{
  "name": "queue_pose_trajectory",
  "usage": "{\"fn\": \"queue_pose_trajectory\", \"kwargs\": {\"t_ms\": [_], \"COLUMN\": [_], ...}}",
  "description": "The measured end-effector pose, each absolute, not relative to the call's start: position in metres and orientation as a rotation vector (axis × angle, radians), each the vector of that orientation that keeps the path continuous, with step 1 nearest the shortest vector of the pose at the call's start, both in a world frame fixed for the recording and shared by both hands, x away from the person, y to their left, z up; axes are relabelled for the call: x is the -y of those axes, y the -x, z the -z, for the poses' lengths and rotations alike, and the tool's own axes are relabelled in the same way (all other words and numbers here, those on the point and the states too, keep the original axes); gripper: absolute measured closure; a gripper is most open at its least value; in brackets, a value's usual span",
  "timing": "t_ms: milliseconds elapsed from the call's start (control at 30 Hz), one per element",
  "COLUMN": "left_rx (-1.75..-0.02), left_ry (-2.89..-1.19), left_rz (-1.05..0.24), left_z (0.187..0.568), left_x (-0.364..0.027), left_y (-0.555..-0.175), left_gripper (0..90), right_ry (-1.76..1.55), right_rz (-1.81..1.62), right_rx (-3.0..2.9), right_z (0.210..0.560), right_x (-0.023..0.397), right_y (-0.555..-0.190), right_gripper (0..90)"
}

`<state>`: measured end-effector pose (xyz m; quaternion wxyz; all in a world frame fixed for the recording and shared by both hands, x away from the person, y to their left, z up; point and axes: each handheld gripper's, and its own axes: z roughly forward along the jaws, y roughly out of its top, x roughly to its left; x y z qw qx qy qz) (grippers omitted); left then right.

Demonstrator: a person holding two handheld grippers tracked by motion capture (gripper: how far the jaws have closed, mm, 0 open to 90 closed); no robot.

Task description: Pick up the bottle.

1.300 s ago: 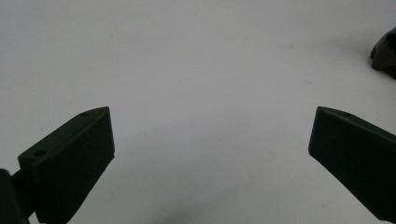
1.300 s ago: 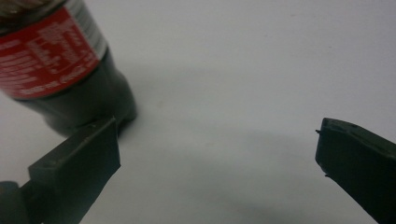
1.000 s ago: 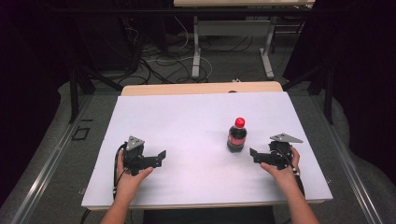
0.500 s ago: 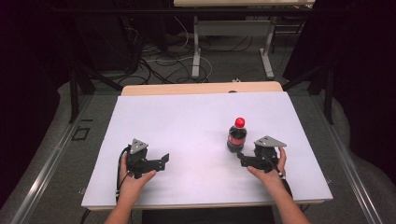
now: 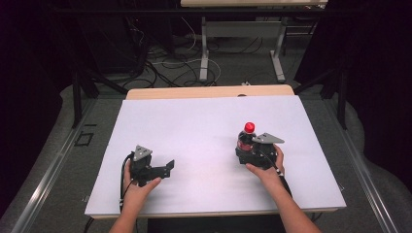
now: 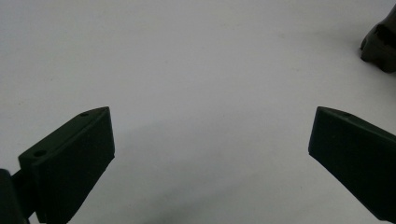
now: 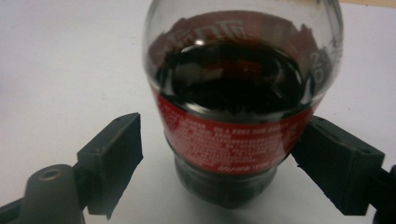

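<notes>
From the high view, you sat at a table covered by a white sheet (image 5: 194, 126), both forearms coming in from the bottom edge. Your left gripper (image 5: 163, 169) rested near the left front of the sheet, well apart from anything else. Your right gripper (image 5: 241, 154) was at the right side, drawn up against a small clear plastic cola bottle with dark drink, a red label and a red cap (image 5: 247, 138), which stood upright on the sheet.

In the left gripper view, the two black jaws stood wide apart over bare white surface, with nothing between them. A dark corner of the other gripper (image 6: 380, 42) showed at the upper right, farther off.

In the right gripper view, the bottle (image 7: 236, 135) sat upright between the jaws, its red label at jaw height. The jaws had just been closing around it. The right-hand pad (image 7: 338, 163) looked to be touching the label; the left-hand pad (image 7: 114, 158) stood just beside it with a sliver of white showing between, so the grip did not look complete.

Judging by this, you had made the approach and lined up on the bottle. Left to do: finish the squeeze, then lift or move it. The bottle was not yet off the table.
</notes>
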<state>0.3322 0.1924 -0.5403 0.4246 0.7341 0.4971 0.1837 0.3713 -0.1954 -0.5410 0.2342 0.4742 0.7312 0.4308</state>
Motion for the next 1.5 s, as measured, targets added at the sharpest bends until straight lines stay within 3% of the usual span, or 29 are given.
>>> {"fn": "queue_pose_trajectory", "kwargs": {"t_ms": [300, 633, 1500], "left_rx": [-1.243, -1.234, -1.230], "left_ry": [-1.854, -1.856, -1.844], "left_rz": [-0.451, -0.449, -0.437], "left_z": [0.542, 0.544, 0.540], "left_x": [-0.191, -0.190, -0.193], "left_y": [-0.334, -0.335, -0.335], "left_gripper": [0.5, 0.4, 0.4], "right_ry": [-1.309, -1.265, -1.075], "right_rz": [-1.223, -1.203, -1.223], "right_rx": [-1.966, -1.997, -2.172], "right_z": [0.534, 0.530, 0.509], "right_x": [0.199, 0.197, 0.177], "right_y": [-0.378, -0.379, -0.357], "right_gripper": [17.8, 27.7, 28.7]}}
